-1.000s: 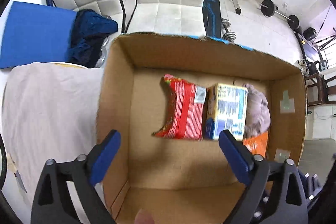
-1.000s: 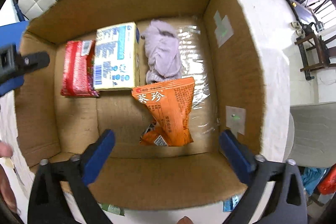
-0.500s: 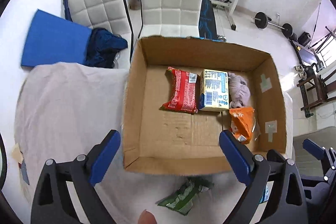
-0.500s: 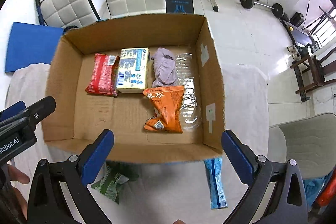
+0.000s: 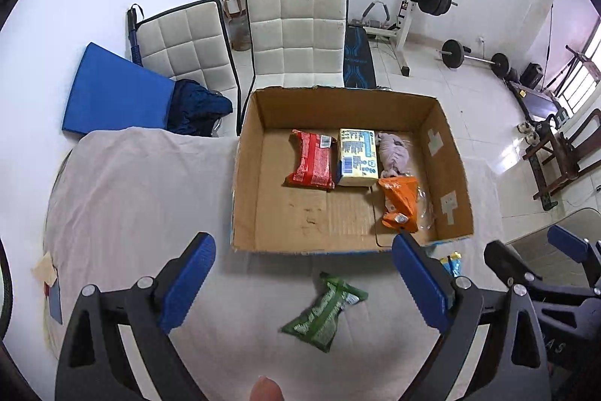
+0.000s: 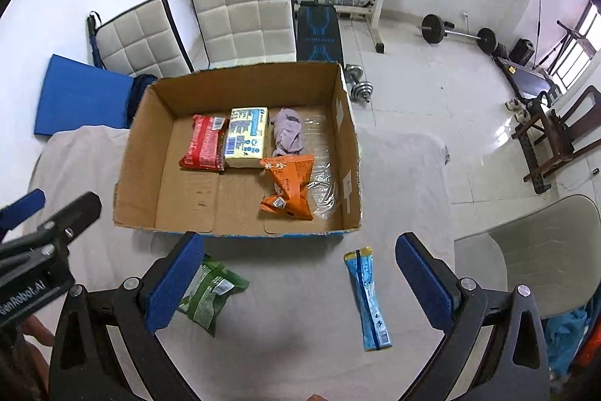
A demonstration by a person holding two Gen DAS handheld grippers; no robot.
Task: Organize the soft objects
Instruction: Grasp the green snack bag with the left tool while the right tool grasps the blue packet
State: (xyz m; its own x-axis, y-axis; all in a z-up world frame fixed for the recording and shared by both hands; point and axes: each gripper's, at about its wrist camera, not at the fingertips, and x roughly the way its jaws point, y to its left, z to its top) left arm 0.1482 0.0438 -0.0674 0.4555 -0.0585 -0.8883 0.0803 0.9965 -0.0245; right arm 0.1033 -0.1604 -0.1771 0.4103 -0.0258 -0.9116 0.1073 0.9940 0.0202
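Currently green packet is centred below spread, empty left gripper; blue packet lengthwise under likewise spread, empty right gripper.

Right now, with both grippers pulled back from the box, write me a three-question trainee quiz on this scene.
1. True or false: the orange snack bag lies inside the cardboard box.
2. Which lies outside the box, nearest the left gripper? A) red packet B) green packet C) lilac cloth
3. Fill in: the long blue packet lies between the fingers of the ____ gripper in its own view.

Key: 1 true; 2 B; 3 right.
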